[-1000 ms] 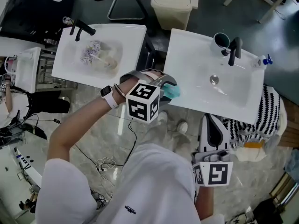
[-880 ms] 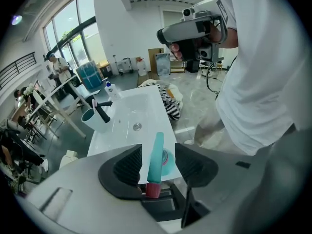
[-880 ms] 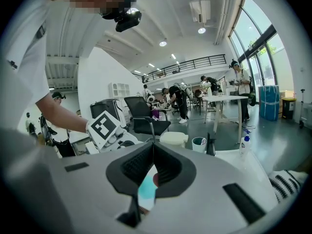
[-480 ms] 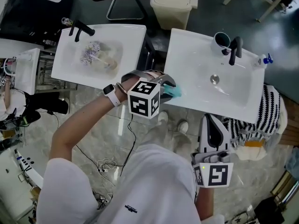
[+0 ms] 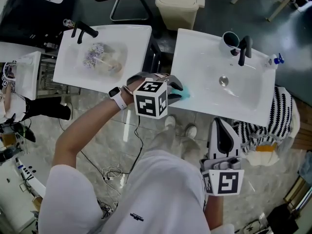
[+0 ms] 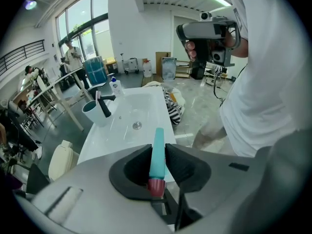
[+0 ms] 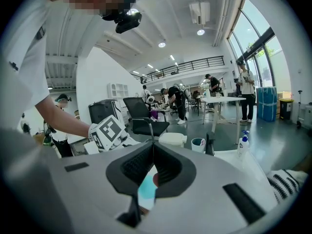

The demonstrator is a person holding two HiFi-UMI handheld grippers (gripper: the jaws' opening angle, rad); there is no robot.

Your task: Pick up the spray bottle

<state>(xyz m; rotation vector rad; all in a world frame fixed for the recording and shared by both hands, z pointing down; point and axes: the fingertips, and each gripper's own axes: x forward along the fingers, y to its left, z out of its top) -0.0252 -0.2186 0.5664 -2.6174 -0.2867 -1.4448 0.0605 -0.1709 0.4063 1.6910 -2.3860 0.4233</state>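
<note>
A slim teal spray bottle [image 5: 184, 94] with a red end lies at the near left edge of the right white sink [image 5: 204, 104]. My left gripper [image 5: 178, 92] reaches over that edge, and its jaws have just been closing. In the left gripper view both pads press on the teal bottle [image 6: 157, 152], which stands between them in my left gripper [image 6: 158, 147]. My right gripper [image 5: 222, 126] hangs below the sink's front edge, pointing toward it. In the right gripper view my right gripper [image 7: 152, 147] has its fingertips touching and nothing between them.
A teal cup [image 5: 230, 41] and a black faucet [image 5: 243, 52] stand at the back of the right sink, with a pump bottle [image 5: 276, 61] at its far corner. The left sink [image 5: 136, 38] holds a purple-white bundle [image 5: 95, 55]. A beige bin [image 5: 179, 6] stands behind; striped cloth [image 5: 280, 116] hangs right.
The left gripper has shifted slightly right and its jaws have narrowed onto the teal bottle. The right gripper has stayed where it was.
</note>
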